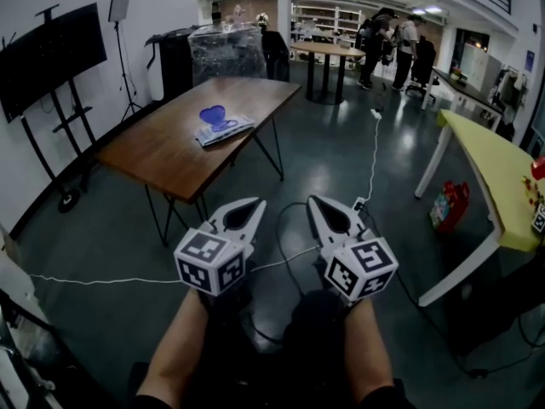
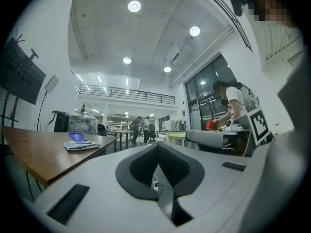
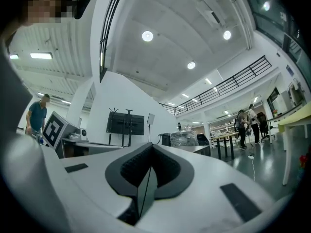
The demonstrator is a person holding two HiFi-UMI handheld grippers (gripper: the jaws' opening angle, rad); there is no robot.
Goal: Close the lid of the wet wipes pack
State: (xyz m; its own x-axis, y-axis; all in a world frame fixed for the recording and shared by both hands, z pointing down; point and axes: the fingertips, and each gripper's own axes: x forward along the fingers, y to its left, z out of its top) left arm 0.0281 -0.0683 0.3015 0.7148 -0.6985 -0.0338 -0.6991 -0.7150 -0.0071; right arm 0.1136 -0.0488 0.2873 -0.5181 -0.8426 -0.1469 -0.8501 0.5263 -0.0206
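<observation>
While clenched empty, left gripper (image 1: 253, 204) and right gripper (image 1: 314, 201) hang well apart from the wet wipes pack (image 1: 225, 129), its blue lid (image 1: 212, 116) raised, on the wooden table (image 1: 162, 156).

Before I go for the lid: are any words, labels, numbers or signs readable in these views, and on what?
No text can be read in any view.
Wet wipes pack on the brown table: print too small to read.
Red bag: print blurred.
Cube of the left gripper and cube of the right gripper: black-and-white square markers only, no letters.
</observation>
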